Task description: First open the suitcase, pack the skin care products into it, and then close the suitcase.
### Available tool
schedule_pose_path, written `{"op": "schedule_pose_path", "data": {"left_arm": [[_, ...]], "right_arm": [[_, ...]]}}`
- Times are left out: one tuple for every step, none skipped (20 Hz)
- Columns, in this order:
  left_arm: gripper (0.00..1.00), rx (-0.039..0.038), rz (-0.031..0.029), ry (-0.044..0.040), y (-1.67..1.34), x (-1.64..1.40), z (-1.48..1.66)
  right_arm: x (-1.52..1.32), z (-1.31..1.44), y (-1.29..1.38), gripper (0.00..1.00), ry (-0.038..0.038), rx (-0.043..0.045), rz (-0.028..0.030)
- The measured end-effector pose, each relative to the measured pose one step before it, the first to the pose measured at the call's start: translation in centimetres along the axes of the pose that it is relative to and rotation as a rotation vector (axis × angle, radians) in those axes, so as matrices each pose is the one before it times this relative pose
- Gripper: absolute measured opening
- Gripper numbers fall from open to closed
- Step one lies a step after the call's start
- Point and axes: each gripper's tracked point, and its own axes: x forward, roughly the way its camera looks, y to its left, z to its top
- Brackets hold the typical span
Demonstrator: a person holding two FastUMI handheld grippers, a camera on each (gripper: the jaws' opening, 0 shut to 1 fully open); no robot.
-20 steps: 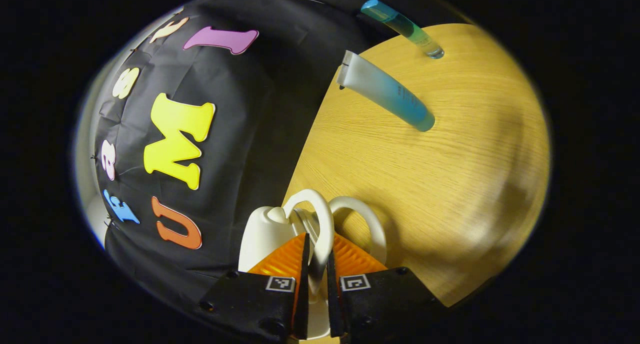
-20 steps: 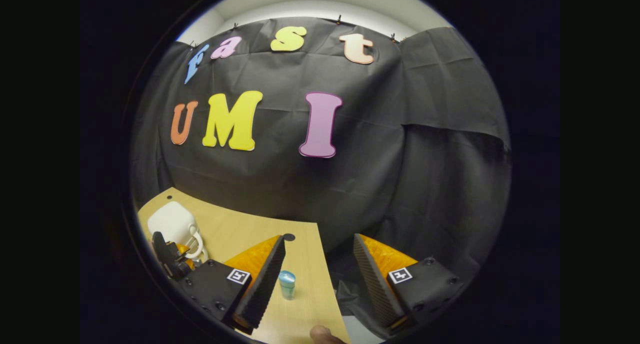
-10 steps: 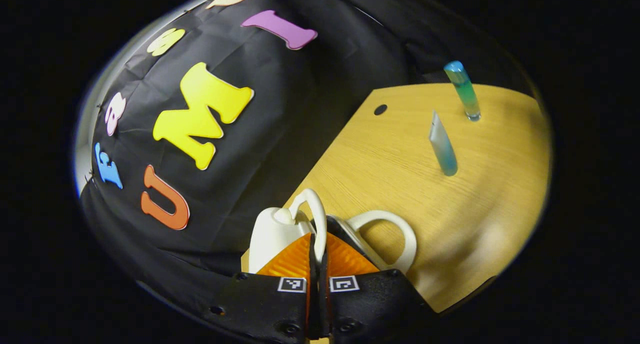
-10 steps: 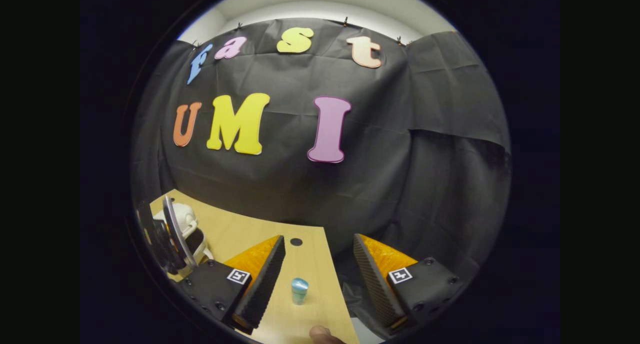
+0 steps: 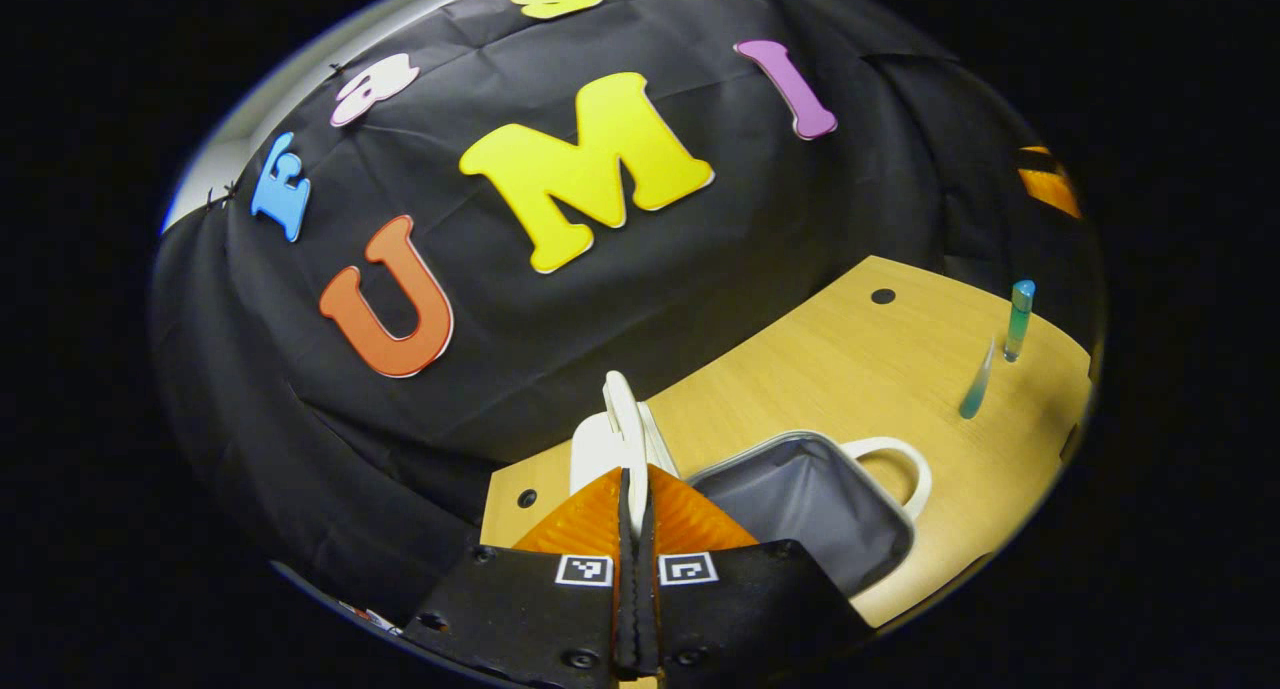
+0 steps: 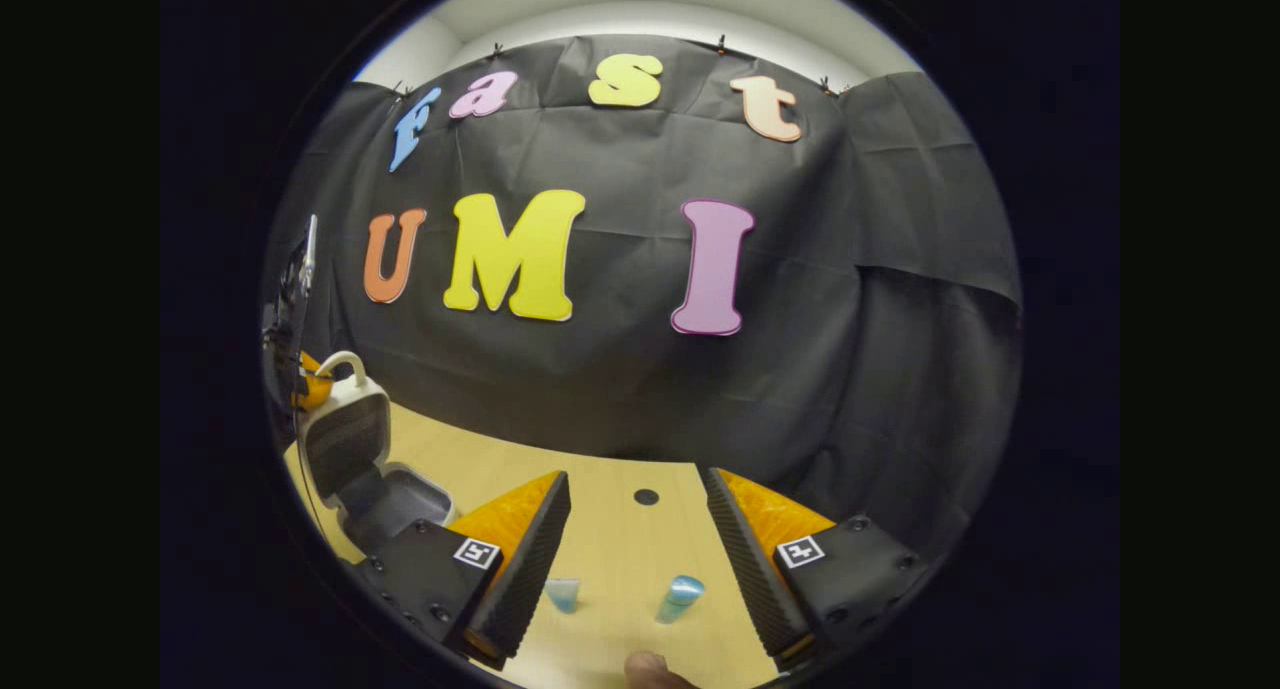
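Observation:
The small white suitcase (image 5: 800, 499) lies open on the wooden table, its grey lining showing. My left gripper (image 5: 633, 481) is shut on the white handle (image 5: 620, 414) of the raised lid. In the right gripper view the lid (image 6: 348, 434) stands upright over the base (image 6: 398, 504) at the far left, with the left gripper (image 6: 300, 374) at its top. Two blue-green skin care tubes (image 5: 976, 381) (image 5: 1019, 319) stand at the table's right end. My right gripper (image 6: 632, 569) hangs open above them, with one tube (image 6: 563, 594) by its left finger and the other tube (image 6: 680, 597) between the fingers.
The wooden table (image 6: 610, 524) ends at the black cloth wall close behind it. A cable hole (image 6: 646, 496) sits near the back edge, and another hole (image 5: 526, 497) lies beside the suitcase. A fingertip (image 6: 650, 664) shows at the bottom of the right gripper view.
My left gripper closed on the lid handle and swung the lid up, opening the suitcase. The right gripper drifted, bringing a second tube into its view.

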Motion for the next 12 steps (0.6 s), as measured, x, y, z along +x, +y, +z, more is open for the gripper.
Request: {"op": "schedule_pose_path", "data": {"left_arm": [[0.03,-0.01424,0.00721,0.00729,1.875,0.416,-1.081],[0.02,-0.01123,0.00458,0.01199,2.040,0.375,-1.414],[0.03,-0.02873,0.00329,0.01625,2.126,0.487,-1.407],[0.03,-0.04431,0.00238,0.02104,1.599,0.397,-1.592],[0.03,-0.05172,0.00063,0.01369,1.426,0.476,-1.461],[0.03,-0.05253,-0.00138,0.01233,1.510,0.900,-1.437],[0.02,-0.04699,0.00263,0.01769,1.422,0.777,-1.697],[0.03,-0.05326,-0.00506,0.02011,1.351,1.305,-1.733],[0.03,-0.05361,-0.00222,0.02168,1.053,0.982,-1.574],[0.03,-0.06073,-0.00841,0.02213,1.162,0.790,-1.765],[0.03,-0.06037,-0.00212,0.02430,0.871,0.498,-1.677],[0.03,-0.06167,-0.00069,0.02887,0.923,0.858,-1.782]], "right_arm": [[0.134,0.067,0.750,0.82,0.00301,0.00381,0.00050],[0.119,0.075,0.591,0.82,0.00391,0.00239,-0.00302],[0.048,-0.055,0.397,0.83,0.00395,0.00082,-0.00444],[0.031,-0.073,0.274,0.82,0.00431,-0.00070,-0.00930],[0.075,-0.278,0.252,0.81,0.00959,-0.00233,-0.00874],[0.093,-0.328,0.373,0.82,0.01389,-0.00341,-0.00522],[0.044,-0.534,0.277,0.82,0.01636,-0.00573,-0.00624],[-0.038,-0.366,0.246,0.81,0.01519,-0.00625,-0.00481],[-0.128,-0.292,0.074,0.81,0.01154,-0.00497,-0.00699],[0.015,-0.119,0.053,0.82,0.00955,-0.00553,-0.00869],[0.042,-0.161,0.066,0.82,0.00830,-0.00618,-0.00750],[-0.035,-0.102,-0.005,0.81,0.00674,-0.00702,-0.00919]]}}
